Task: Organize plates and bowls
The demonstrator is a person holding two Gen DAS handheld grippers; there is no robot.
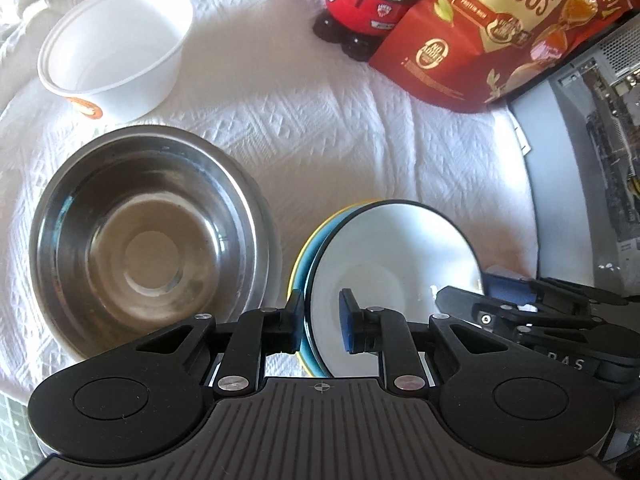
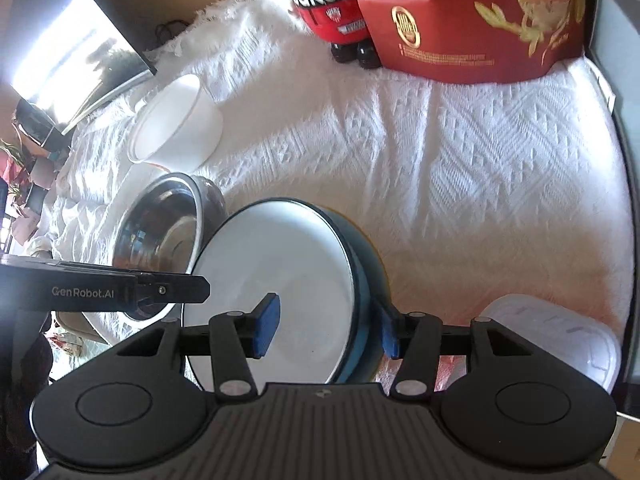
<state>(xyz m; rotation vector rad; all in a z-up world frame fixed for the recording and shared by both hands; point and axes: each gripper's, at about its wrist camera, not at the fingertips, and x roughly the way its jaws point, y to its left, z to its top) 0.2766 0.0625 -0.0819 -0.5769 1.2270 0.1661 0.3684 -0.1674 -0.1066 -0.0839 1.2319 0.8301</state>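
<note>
Both tools (image 1: 322,322) astride plate stack (image 1: 400,248) rims

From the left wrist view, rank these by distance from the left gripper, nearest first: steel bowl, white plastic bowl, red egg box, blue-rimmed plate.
1. Blue-rimmed plate: its rim sits between the left gripper fingers.
2. Steel bowl: just left of the plate.
3. White plastic bowl: far left, beyond the steel bowl.
4. Red egg box: far right, at the back.

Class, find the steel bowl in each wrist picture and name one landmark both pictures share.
Left wrist view: the steel bowl fills the left centre, below the white plastic bowl.
Right wrist view: the steel bowl sits left of centre, seen tilted, beside the stacked plates.
Shared landmark: the red quail-egg bag.
</note>
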